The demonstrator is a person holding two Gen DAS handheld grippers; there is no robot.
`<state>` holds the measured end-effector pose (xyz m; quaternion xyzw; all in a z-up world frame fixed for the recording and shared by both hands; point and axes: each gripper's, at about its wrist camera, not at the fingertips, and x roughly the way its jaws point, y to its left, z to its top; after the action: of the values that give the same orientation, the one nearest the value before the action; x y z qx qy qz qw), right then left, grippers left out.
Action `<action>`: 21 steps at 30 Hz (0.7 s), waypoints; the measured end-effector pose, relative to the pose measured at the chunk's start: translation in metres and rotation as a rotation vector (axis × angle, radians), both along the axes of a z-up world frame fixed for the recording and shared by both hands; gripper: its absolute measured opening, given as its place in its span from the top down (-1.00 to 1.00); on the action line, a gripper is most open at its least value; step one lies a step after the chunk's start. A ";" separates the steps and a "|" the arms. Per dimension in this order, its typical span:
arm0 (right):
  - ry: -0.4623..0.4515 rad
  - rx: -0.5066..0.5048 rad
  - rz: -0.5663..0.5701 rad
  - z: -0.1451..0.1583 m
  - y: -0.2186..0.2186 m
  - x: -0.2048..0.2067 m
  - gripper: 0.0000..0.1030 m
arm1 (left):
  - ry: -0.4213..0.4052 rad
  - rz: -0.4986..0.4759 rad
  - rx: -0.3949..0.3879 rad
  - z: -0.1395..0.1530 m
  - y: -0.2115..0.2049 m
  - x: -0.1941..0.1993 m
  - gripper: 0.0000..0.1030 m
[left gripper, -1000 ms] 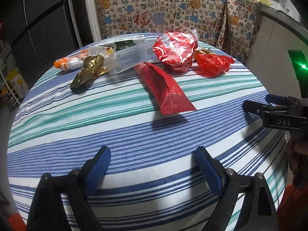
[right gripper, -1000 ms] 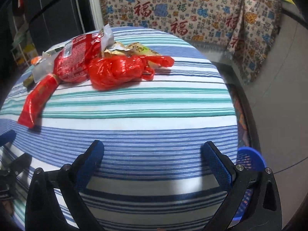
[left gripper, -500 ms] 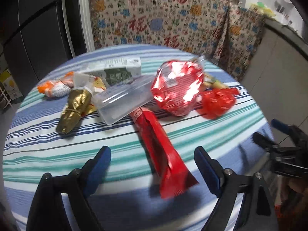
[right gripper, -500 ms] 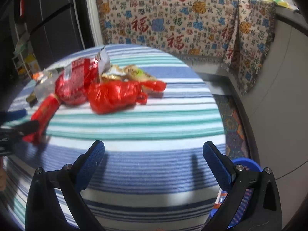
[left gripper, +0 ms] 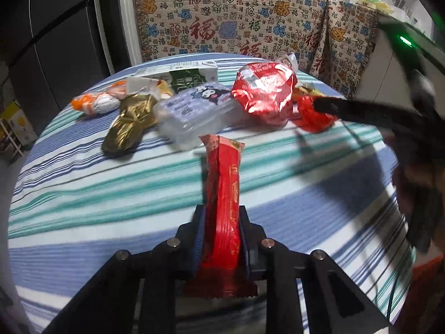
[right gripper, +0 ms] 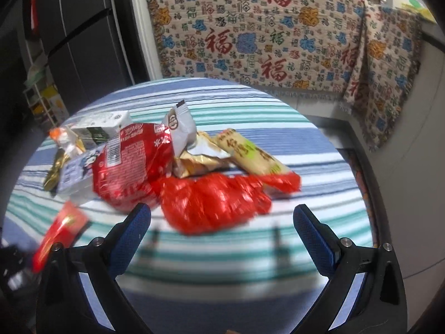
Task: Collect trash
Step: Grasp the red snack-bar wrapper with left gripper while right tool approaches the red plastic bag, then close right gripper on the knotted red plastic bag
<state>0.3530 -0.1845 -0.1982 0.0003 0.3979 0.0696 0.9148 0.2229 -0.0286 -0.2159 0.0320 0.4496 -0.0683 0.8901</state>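
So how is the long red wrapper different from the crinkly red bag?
The long red wrapper is narrow and flat; the crinkly red bag is a scrunched lump. The wrapper is pinched in the left hand-held gripper, whose jaws have just closed on it; the bag lies on the striped tablecloth before the open right hand-held gripper. Both are shiny red.

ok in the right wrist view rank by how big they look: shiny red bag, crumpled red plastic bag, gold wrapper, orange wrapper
1. crumpled red plastic bag and shiny red bag: too alike, and blurred
2. gold wrapper
3. orange wrapper, farthest and partly hidden
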 end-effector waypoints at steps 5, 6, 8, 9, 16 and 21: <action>0.047 -0.016 0.010 -0.008 0.009 0.014 -0.49 | 0.001 -0.011 -0.018 0.000 0.005 -0.005 0.52; 0.054 -0.050 0.021 -0.010 0.010 0.013 -0.49 | 0.001 -0.008 -0.024 0.000 0.007 -0.005 0.52; 0.056 -0.074 0.042 -0.012 0.007 0.007 -0.41 | 0.003 -0.005 -0.035 0.000 0.012 -0.005 0.52; 0.059 -0.083 0.058 -0.011 0.004 0.002 -0.41 | 0.006 -0.004 -0.042 0.001 0.013 -0.004 0.52; 0.106 -0.124 0.115 -0.018 -0.041 -0.036 -0.44 | 0.019 0.000 -0.059 0.002 0.021 -0.003 0.44; 0.160 -0.031 0.069 -0.019 -0.072 -0.052 -0.86 | 0.026 0.008 -0.063 0.002 0.021 -0.003 0.30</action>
<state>0.3009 -0.2565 -0.2171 -0.0219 0.4705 0.0947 0.8770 0.2201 -0.0080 -0.2135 0.0011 0.4588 -0.0792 0.8850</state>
